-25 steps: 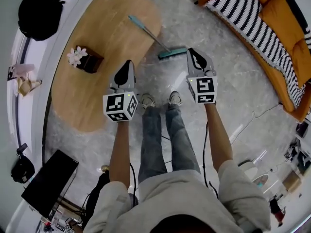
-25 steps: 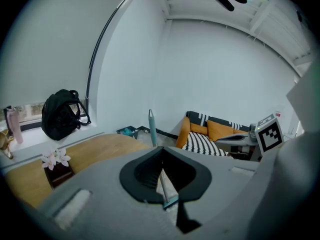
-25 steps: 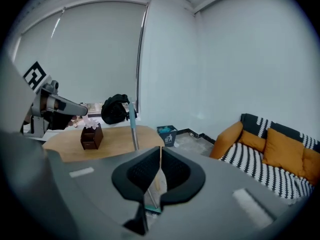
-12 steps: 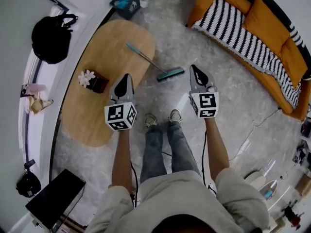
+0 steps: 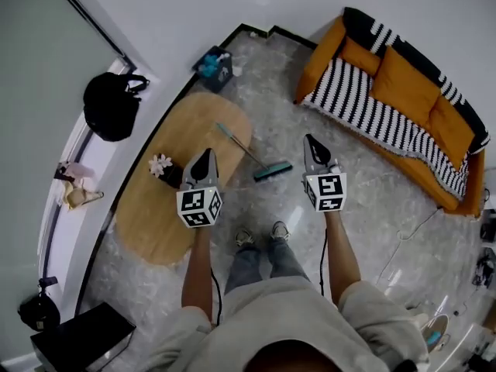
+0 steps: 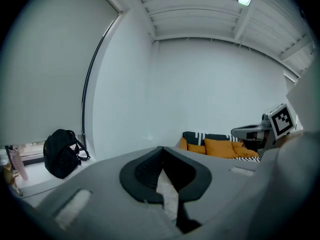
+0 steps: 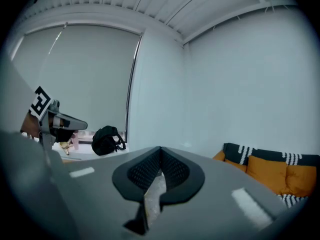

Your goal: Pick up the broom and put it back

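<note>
The broom [image 5: 271,172] has a teal head on the marble floor and a thin handle that slants up onto the edge of the oval wooden table [image 5: 147,215]. My left gripper [image 5: 206,153] is held up in the air over the table's near edge, shut and empty. My right gripper [image 5: 309,139] hangs to the right of the broom head, well above the floor, also shut with nothing in it. In the left gripper view the pads [image 6: 150,171] meet at the tip, and in the right gripper view the pads [image 7: 172,171] do the same; both views look at walls, not at the broom.
A dark box with white flowers [image 5: 164,169] sits on the table. A black backpack [image 5: 112,103] lies on the window ledge at left. An orange sofa with a striped throw [image 5: 395,103] fills the right. A blue-topped bin [image 5: 213,64] stands in the corner.
Both grippers have risen well above the floor and the head view takes in more of the room. The broom lies where it was.
</note>
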{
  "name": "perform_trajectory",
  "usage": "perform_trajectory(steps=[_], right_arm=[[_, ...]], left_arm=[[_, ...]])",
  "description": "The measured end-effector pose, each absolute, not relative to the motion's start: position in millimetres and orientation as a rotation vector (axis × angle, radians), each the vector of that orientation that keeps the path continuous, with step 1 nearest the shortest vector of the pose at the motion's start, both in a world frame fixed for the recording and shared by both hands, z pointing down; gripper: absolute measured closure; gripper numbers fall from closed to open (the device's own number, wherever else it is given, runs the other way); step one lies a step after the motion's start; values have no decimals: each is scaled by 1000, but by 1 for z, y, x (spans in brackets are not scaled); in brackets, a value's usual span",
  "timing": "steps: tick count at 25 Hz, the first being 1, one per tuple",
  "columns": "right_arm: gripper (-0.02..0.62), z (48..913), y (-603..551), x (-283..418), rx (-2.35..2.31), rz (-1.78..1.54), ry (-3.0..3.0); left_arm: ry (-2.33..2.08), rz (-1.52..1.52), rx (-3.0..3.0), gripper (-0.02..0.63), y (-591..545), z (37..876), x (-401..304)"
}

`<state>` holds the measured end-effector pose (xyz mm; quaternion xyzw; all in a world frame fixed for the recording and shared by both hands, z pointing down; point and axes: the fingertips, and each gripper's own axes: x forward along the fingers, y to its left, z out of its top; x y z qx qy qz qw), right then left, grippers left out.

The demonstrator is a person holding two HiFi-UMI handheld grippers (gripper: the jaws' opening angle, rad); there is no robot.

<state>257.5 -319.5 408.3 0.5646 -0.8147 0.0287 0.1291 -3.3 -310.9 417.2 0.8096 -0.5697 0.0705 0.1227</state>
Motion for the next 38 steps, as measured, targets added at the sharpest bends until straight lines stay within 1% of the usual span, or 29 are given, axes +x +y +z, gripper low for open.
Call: perform_trajectory(steps=[5,15,22,38], right_arm=[[595,363,-317,259,1679,47,-2394],[595,330,-299,267,1669,17,-2376],[595,323,-293,278,1711,21,-2370],[595,302,-304,260,1685,-23,-2407]], left_arm=[[-1683,190,2383,605,-304,385,-3],[-1710,160,2450,604,-303,324,-8],[-1728,183,2478,606,-296,310,-17],[-1780,150,2469,605,-297,294,-37]])
